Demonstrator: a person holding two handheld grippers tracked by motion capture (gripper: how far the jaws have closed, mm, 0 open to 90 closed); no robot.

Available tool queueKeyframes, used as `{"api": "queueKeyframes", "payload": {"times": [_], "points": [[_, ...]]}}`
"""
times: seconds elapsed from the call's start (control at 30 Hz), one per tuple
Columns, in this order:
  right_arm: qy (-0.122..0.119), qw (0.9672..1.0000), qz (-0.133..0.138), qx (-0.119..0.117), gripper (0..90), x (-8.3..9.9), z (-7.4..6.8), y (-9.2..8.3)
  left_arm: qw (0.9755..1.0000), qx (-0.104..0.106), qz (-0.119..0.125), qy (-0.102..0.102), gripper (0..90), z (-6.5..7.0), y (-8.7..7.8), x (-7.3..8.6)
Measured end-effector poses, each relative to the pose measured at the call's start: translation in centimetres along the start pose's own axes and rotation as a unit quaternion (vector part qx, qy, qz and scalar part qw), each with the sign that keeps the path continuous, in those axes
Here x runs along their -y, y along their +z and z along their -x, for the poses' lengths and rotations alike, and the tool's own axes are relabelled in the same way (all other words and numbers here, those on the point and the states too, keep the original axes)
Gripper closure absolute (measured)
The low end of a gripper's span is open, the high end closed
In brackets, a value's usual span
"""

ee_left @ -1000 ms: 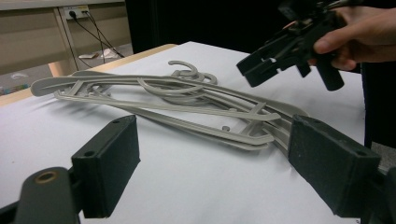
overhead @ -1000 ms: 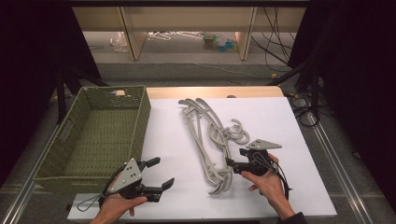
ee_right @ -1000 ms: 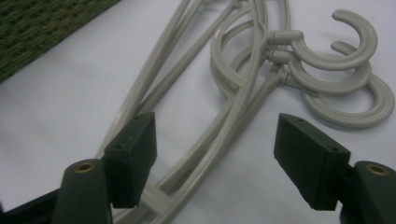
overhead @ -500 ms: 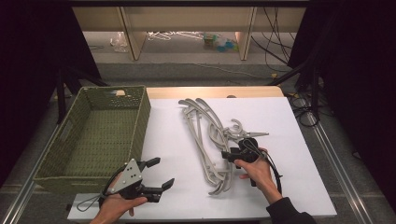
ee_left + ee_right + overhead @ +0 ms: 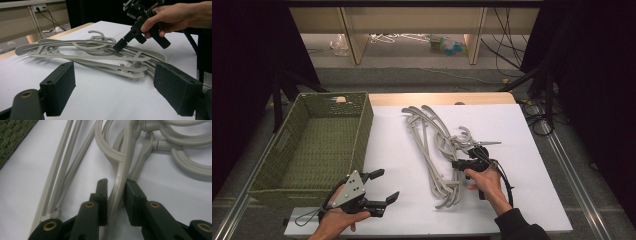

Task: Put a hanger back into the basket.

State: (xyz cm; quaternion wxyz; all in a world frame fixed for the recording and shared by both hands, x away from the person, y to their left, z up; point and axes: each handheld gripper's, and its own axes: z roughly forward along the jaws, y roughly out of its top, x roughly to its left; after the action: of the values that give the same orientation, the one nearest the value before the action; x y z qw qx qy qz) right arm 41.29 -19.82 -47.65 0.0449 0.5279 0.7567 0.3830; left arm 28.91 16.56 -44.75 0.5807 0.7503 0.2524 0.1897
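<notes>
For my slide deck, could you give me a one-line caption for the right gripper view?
Right gripper closing its fingers around one bar of a grey plastic hanger on the white table.

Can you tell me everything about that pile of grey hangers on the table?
The hangers are pale grey and look like plastic, with curved arms, thin bars and round hooks. Several lie flat in a tangled heap on the white table, right of the green basket. Their hooks bunch together on one side. The right hand-held gripper has one hanger's arm between its jaws, which have just been closing on it. The rest lie loose, overlapping one another.
</notes>
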Motion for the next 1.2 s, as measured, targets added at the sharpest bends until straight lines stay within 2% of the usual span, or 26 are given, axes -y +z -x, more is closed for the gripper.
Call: {"api": "queueKeyframes", "payload": {"times": [0.07, 0.13, 0.17, 0.2, 0.23, 0.3, 0.33, 0.4, 0.43, 0.47, 0.5, 0.57, 0.6, 0.67, 0.73, 0.77, 0.83, 0.87, 0.9, 0.93, 1.0, 1.03, 1.1, 1.13, 1.17, 1.2], "points": [[0.006, 1.0, 0.001, 0.0, 75.9, 0.0, -0.1, -0.2, 1.0, 0.002, 0.004, 0.001, 17.5, -0.1, 0.0, 0.0], [0.028, 0.9994, 0.021, -0.001, 78.3, -0.1, -0.2, -0.6, 1.0, 0.002, 0.002, -0.005, 17.5, 0.0, 0.1, 0.0], [0.028, 0.9994, 0.021, -0.001, 78.3, -0.1, -0.2, -0.6, 1.0, 0.002, 0.001, -0.002, 17.5, 0.0, 0.0, 0.0], [0.027, 0.9992, 0.026, -0.015, 78.6, -0.1, 0.0, -0.7, 1.0, 0.001, 0.001, -0.002, 17.5, 0.0, 0.0, 0.0], [0.023, 0.999, 0.035, -0.014, 78.8, -0.2, -0.1, -0.7, 1.0, 0.002, 0.003, 0.003, 17.5, -0.1, 0.0, 0.0], [0.016, 0.9994, 0.029, -0.006, 79.1, -0.2, -0.4, -0.8, 1.0, 0.002, 0.003, -0.004, 17.6, -0.1, 0.1, 0.0], [0.011, 0.999, 0.042, -0.008, 79.4, -0.2, -0.5, -0.7, 1.0, 0.001, 0.001, -0.004, 17.6, -0.1, 0.1, 0.0], [0.024, 0.9984, 0.046, -0.022, 80.8, -0.3, -0.8, -0.9, 1.0, 0.001, 0.001, 0.003, 17.6, -0.1, 0.0, 0.0], [0.014, 0.9978, 0.059, -0.027, 81.7, -0.5, -1.3, -1.1, 1.0, 0.0, 0.005, -0.007, 17.6, -0.1, 0.0, -0.1], [0.014, 0.9978, 0.059, -0.027, 81.7, -0.5, -1.3, -1.1, 1.0, 0.0, 0.005, -0.007, 17.6, -0.1, 0.0, -0.1], [0.002, 0.9975, 0.065, -0.03, 82.0, -0.7, -1.6, -1.5, 0.9999, 0.001, 0.008, -0.008, 17.6, -0.1, 0.1, 0.0], [0.001, 0.9967, 0.073, -0.035, 82.0, -0.8, -1.7, -1.4, 1.0, 0.0, 0.002, 0.002, 17.6, -0.1, 0.0, 0.0], [0.008, 0.996, 0.072, -0.051, 82.0, -0.8, -1.8, -1.6, 1.0, 0.002, 0.006, -0.002, 17.5, -0.1, 0.0, 0.0], [-0.008, 0.9958, 0.074, -0.053, 82.0, -0.9, -2.1, -1.9, 1.0, -0.001, 0.006, -0.007, 17.5, -0.1, 0.0, -0.1], [-0.034, 0.9953, 0.073, -0.053, 82.0, -1.2, -2.7, -2.4, 1.0, 0.001, 0.008, -0.004, 17.5, -0.1, 0.1, 0.0], [-0.05, 0.9948, 0.07, -0.053, 82.0, -1.2, -2.8, -2.6, 1.0, -0.002, 0.001, -0.003, 17.4, -0.1, -0.1, 0.0], [-0.08, 0.9929, 0.068, -0.057, 82.0, -1.1, -3.0, -2.9, 1.0, -0.005, 0.005, -0.002, 17.5, -0.3, -0.1, -0.2], [-0.08, 0.9929, 0.068, -0.057, 82.0, -1.1, -3.0, -2.9, 1.0, -0.005, 0.005, -0.002, 17.6, -0.3, -0.1, -0.2], [-0.089, 0.9919, 0.068, -0.061, 82.0, -1.1, -3.0, -3.2, 1.0, -0.006, 0.005, 0.0, 17.6, -0.3, -0.1, -0.2], [-0.11, 0.9896, 0.066, -0.064, 82.1, -1.0, -3.1, -3.7, 0.9999, -0.007, 0.004, -0.007, 17.7, -0.2, -0.1, -0.1], [-0.119, 0.9887, 0.066, -0.063, 82.1, -1.0, -3.2, -4.0, 0.9999, -0.009, 0.005, -0.001, 17.7, -0.3, -0.2, -0.2], [-0.141, 0.986, 0.066, -0.06, 82.1, -1.0, -3.4, -4.5, 0.9999, -0.009, 0.009, 0.003, 17.6, -0.4, -0.2, -0.3], [-0.147, 0.9848, 0.067, -0.065, 82.2, -1.0, -3.5, -4.8, 0.9999, -0.009, 0.014, -0.001, 17.6, -0.5, 0.0, -0.4], [-0.161, 0.9822, 0.064, -0.071, 82.3, -0.9, -3.7, -5.3, 0.9998, -0.02, 0.006, -0.003, 17.8, -0.4, 0.1, -0.5], [-0.168, 0.9813, 0.066, -0.067, 82.3, -0.9, -3.8, -5.6, 0.9996, -0.027, 0.004, -0.006, 17.7, -0.5, 0.3, -0.7], [-0.176, 0.9795, 0.067, -0.071, 82.3, -0.7, -4.0, -5.8, 0.9993, -0.03, 0.005, -0.021, 17.7, -0.6, 0.6, -0.8]]}}
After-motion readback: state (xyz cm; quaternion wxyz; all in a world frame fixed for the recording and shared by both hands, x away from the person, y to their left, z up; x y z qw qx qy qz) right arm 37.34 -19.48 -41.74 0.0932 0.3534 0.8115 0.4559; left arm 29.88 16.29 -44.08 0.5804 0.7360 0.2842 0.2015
